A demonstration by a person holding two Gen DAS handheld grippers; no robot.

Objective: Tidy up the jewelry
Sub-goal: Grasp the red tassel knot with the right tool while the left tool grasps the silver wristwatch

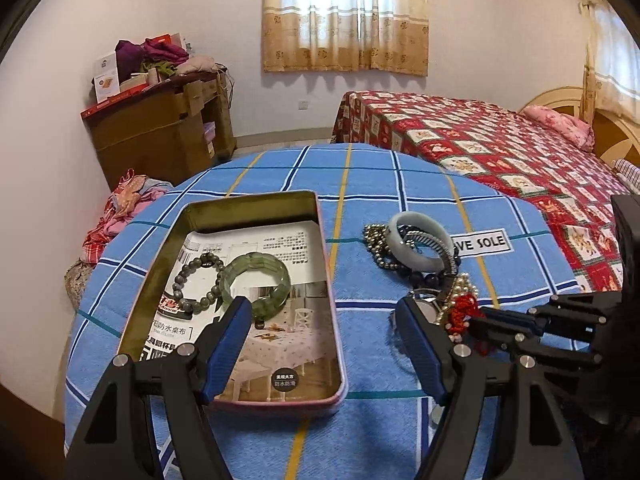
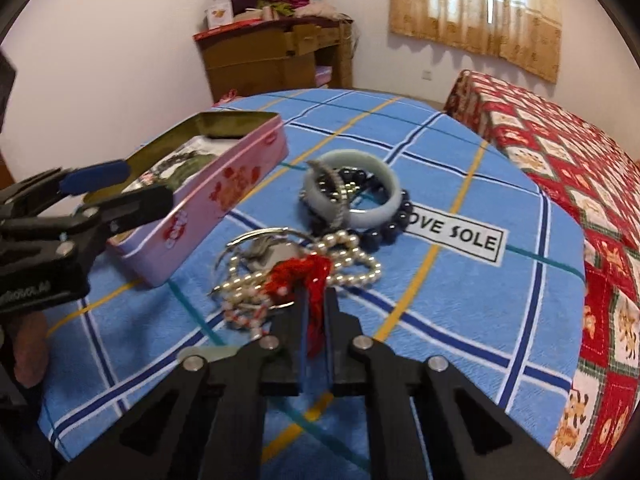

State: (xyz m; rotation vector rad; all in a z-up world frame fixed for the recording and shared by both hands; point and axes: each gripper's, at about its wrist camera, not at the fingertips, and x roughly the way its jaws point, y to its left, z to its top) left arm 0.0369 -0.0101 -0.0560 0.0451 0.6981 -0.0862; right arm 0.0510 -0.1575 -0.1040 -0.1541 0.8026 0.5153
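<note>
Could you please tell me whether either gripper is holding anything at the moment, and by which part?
The right gripper has its jaws shut on the red tassel of the pearl string. The left gripper holds nothing.

Both wrist views look down, close, sharing the jewelry pile and tin.

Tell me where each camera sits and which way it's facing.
Left wrist: on the left gripper, looking down over its open jaws at the tin; the right gripper enters from the right.
Right wrist: on the right gripper, jaws shut on the red tassel; the left gripper shows at left.
Shared: tin, pale bangle, blue checked cloth.
</note>
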